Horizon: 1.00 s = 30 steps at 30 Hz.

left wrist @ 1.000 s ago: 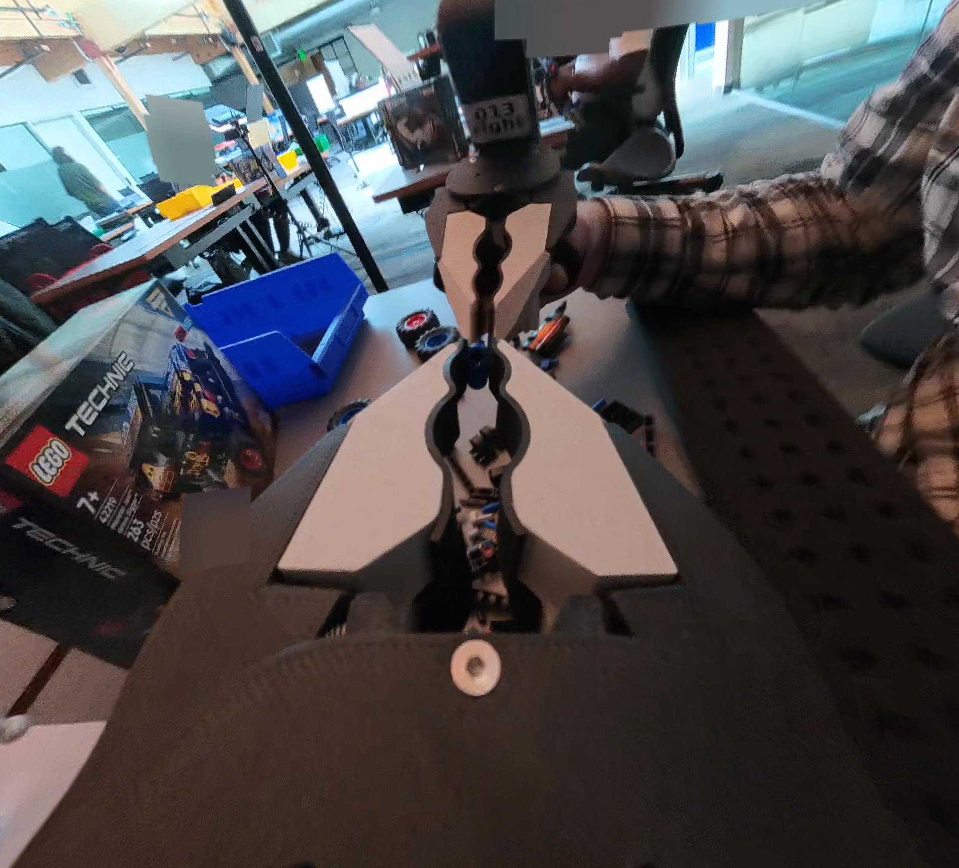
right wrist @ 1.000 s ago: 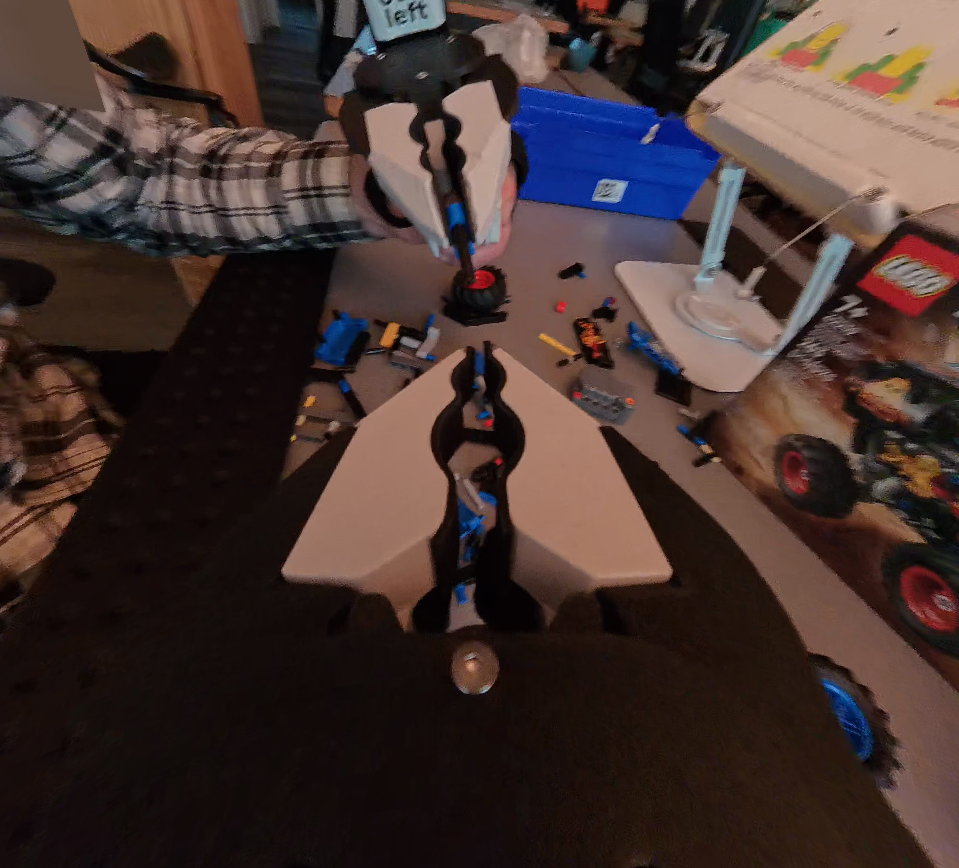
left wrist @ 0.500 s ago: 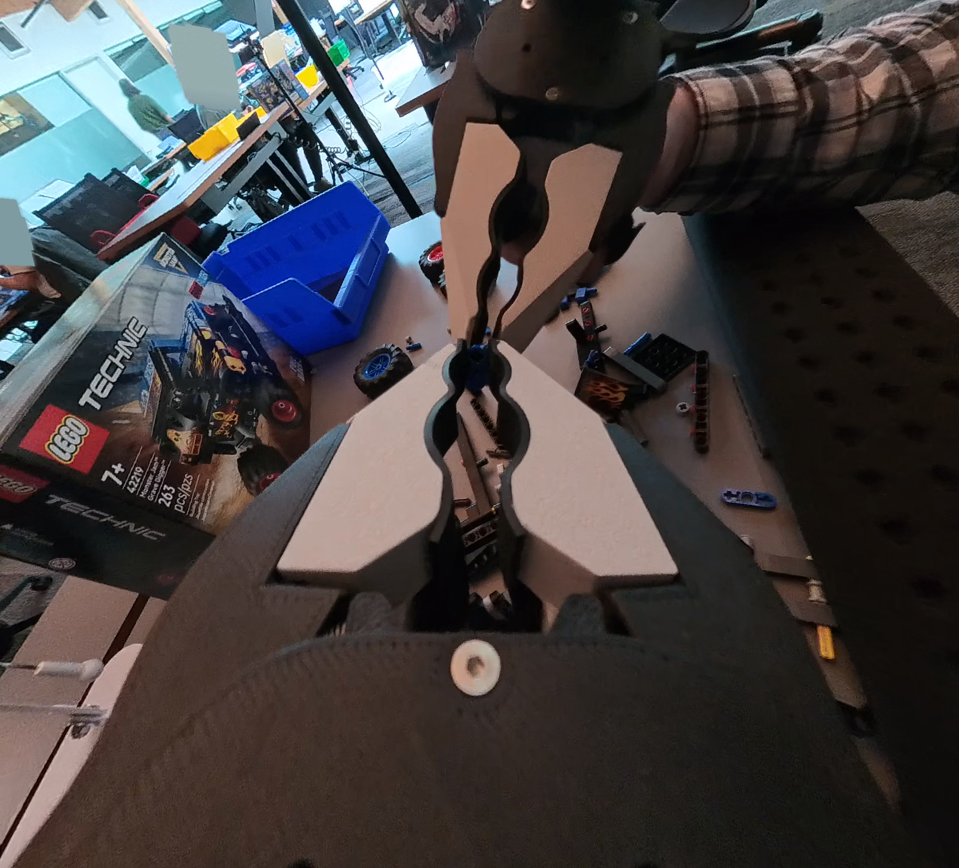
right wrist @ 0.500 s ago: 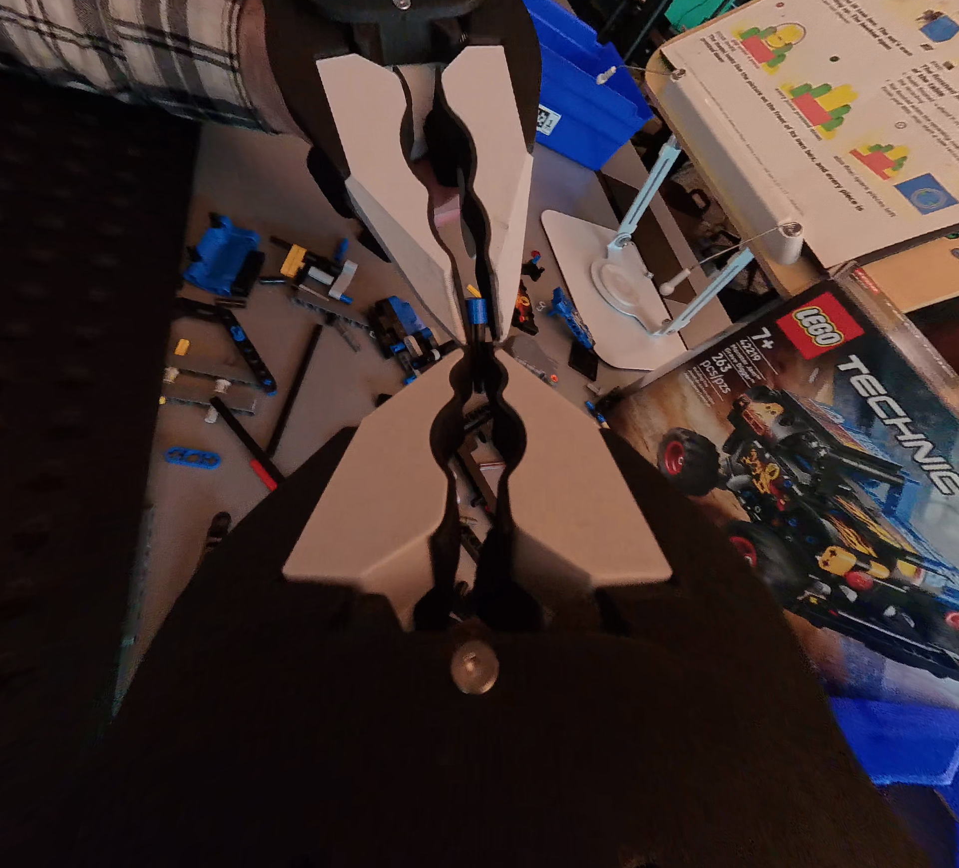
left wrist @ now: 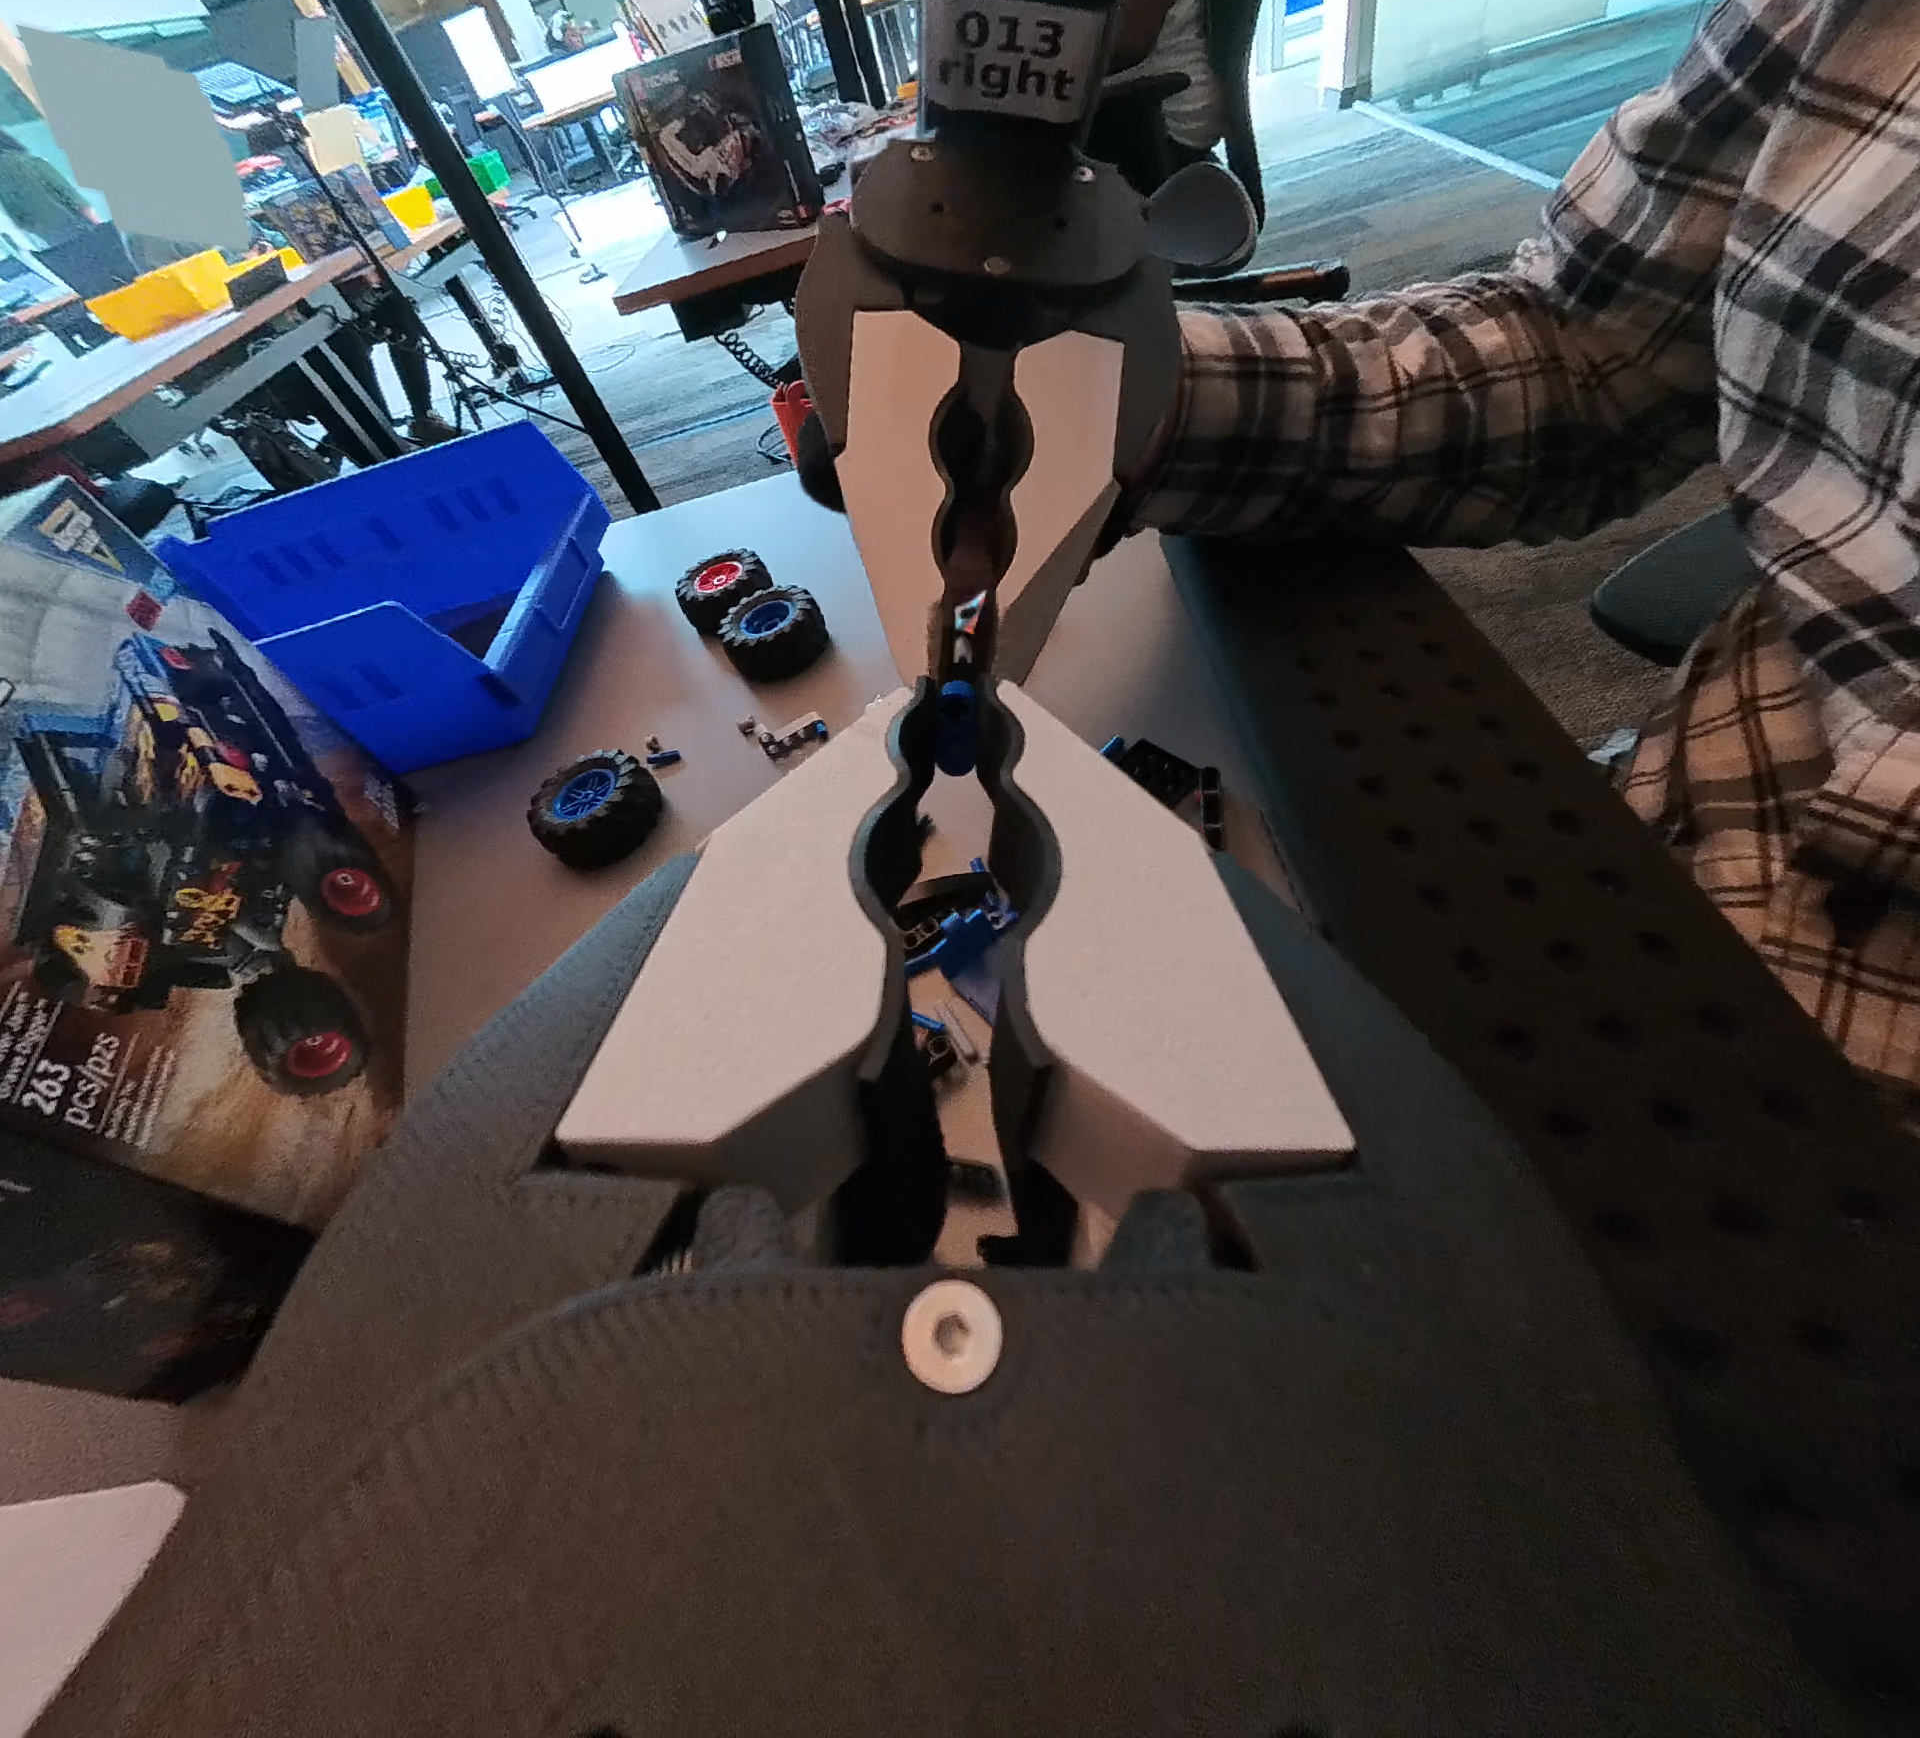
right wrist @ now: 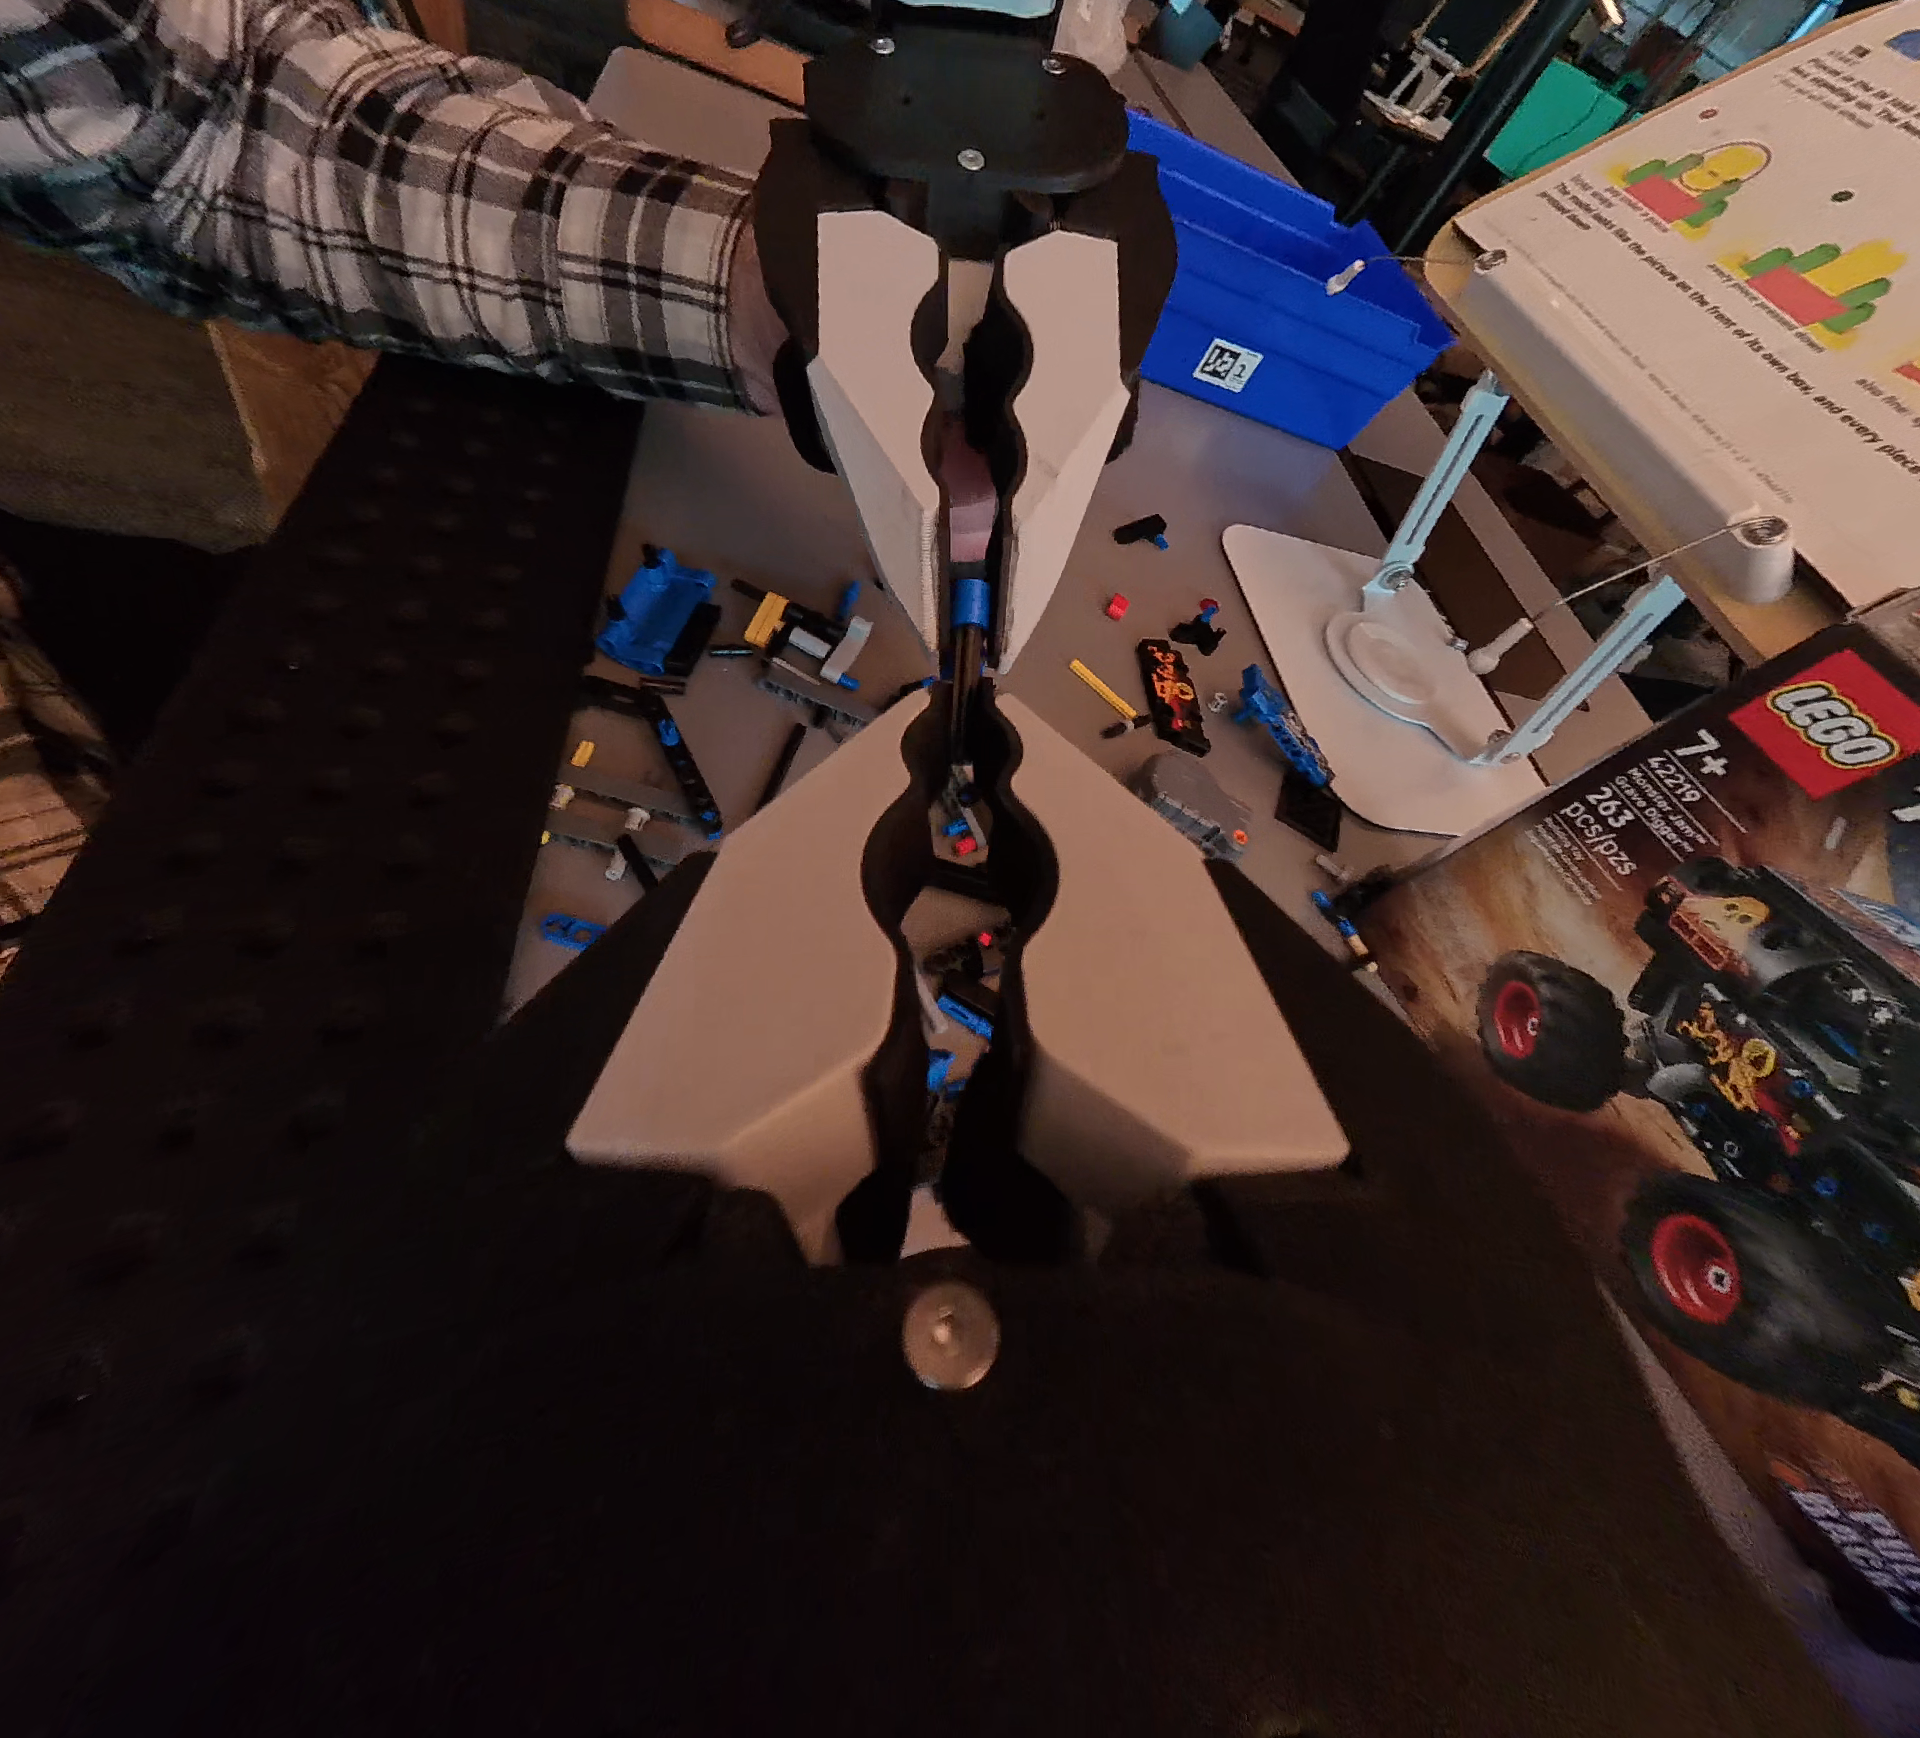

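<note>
My left gripper (left wrist: 954,701) is shut on a small blue pin (left wrist: 954,732) at its tips. My right gripper (right wrist: 961,701) is shut on a thin black piece (right wrist: 964,665). The two grippers point at each other, tip to tip, above the grey table (left wrist: 499,909). The black piece meets the blue pin (right wrist: 971,599) end on. In the left wrist view the right gripper (left wrist: 964,649) hangs just above my tips, and the black piece (left wrist: 966,623) shows a small sticker. In the right wrist view the left gripper (right wrist: 971,639) comes down from above.
A blue bin (left wrist: 416,587), three loose wheels (left wrist: 769,628) and a toy set box (left wrist: 177,857) are at the left. Loose pieces (right wrist: 727,649) lie under the grippers. A white stand with an instruction sheet (right wrist: 1455,649) and a black perforated mat (left wrist: 1507,857) border them. Plaid sleeves (left wrist: 1455,400) reach in. My left and right fingertips are right by each other.
A second ago the tips were a little apart. They came together tip to tip half a second ago and stay so. Both views have since tilted back up from the table.
</note>
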Tool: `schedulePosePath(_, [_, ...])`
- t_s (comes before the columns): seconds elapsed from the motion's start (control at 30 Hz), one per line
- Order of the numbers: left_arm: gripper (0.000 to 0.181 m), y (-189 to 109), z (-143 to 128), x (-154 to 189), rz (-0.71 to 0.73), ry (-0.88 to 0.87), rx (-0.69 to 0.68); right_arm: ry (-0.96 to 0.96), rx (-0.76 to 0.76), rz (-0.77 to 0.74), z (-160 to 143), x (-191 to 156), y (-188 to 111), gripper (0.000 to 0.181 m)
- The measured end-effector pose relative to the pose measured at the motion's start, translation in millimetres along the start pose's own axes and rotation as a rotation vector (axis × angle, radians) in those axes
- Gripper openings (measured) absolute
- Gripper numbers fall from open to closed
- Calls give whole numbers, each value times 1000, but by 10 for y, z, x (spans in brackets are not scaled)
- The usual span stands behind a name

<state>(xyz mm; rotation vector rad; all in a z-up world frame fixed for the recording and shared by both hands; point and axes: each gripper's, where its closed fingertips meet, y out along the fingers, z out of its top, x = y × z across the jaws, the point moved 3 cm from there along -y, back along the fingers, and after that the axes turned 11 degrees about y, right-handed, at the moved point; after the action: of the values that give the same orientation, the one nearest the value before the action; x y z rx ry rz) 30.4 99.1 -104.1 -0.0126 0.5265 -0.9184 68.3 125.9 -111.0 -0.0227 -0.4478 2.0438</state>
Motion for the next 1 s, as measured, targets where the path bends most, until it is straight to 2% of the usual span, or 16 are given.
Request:
schedulePosePath(0.2, [6,-71,-19,0,-14,6,-14,-8,-21,29,-48,-33,-38,2])
schedulePosePath(0.23, [6,-307,55,-186,82,-21,47,0,-34,10,-118,31,-128,2])
schedulePosePath(0.27, [4,-648,157,-368,170,-55,136,61,21,-7,-139,124,-285,1])
schedulePosePath(0.3, [5,-780,152,-428,206,-31,106,117,71,-32,-146,215,-388,0])
schedulePosePath(0.43, [5,-294,-207,-173,42,-31,-94,85,-106,-27,-383,195,-136,2])
schedulePosePath(0.5, [5,-285,-245,-167,26,-75,-68,140,-94,-15,-425,209,-174,2])
schedulePosePath(0.63, [5,-138,-412,-104,-6,-51,-153,151,-186,15,-583,168,-56,1])
schedulePosePath(0.73, [6,24,-690,70,-73,-5,-315,152,-282,17,-755,154,12,5])
schedulePosePath(0.83, [12,136,-800,160,-117,4,-376,178,-312,43,-804,136,36,16])
schedulePosePath(1.0, [24,102,-896,128,-105,-6,-434,204,-304,30,-834,188,6,17])
